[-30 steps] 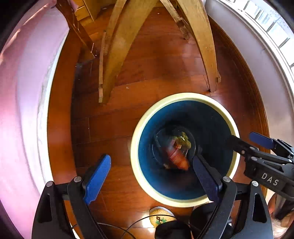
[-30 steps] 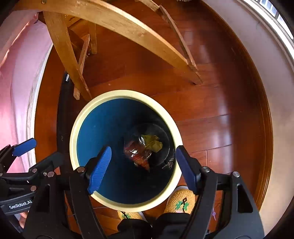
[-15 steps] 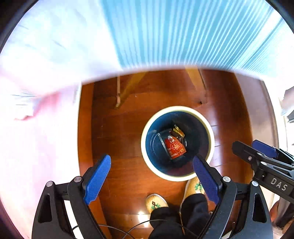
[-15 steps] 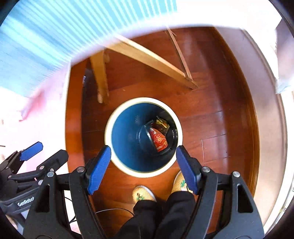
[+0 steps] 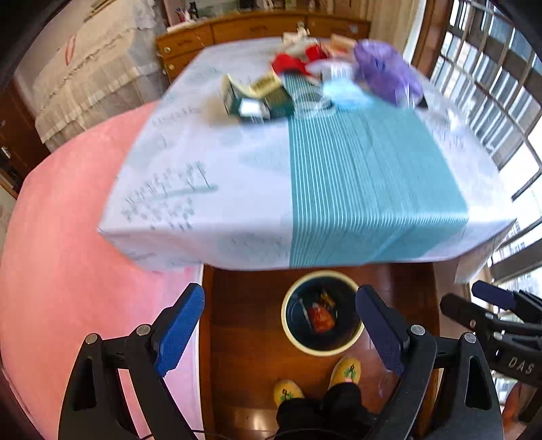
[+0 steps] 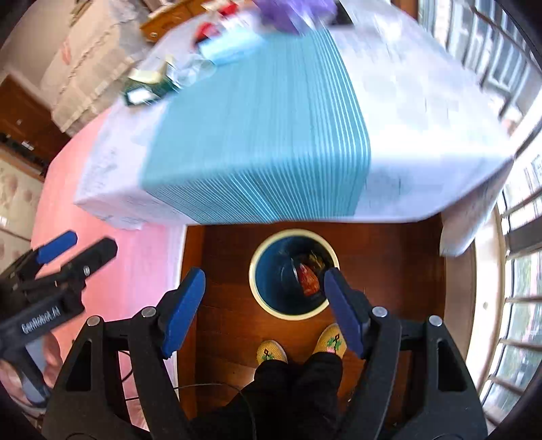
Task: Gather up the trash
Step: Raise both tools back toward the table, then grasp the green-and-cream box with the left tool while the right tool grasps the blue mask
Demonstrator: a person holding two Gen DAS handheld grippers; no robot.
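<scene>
A cream-rimmed blue bin (image 5: 354, 338) (image 6: 259, 294) stands on the wood floor below the table edge, with a red wrapper (image 5: 321, 316) (image 6: 306, 281) and other trash at its bottom. My left gripper (image 5: 281, 331) is open and empty, high above the floor. My right gripper (image 6: 262, 309) is open and empty too. On the far part of the table lie a green box (image 5: 257, 98) (image 6: 149, 86), a light blue mask (image 5: 347, 94) (image 6: 230, 47), a purple bag (image 5: 386, 69) (image 6: 291, 10) and red scraps (image 5: 288, 62).
A white and teal striped tablecloth (image 5: 355, 169) (image 6: 271, 135) covers the table. A pink covered surface (image 5: 61, 254) lies left. The person's yellow slippers (image 5: 344, 370) (image 6: 271, 350) stand by the bin. Windows (image 5: 491, 84) run along the right.
Both grippers have risen from just above the bin to above table height. The tabletop and its trash have come into view, and the bin looks smaller.
</scene>
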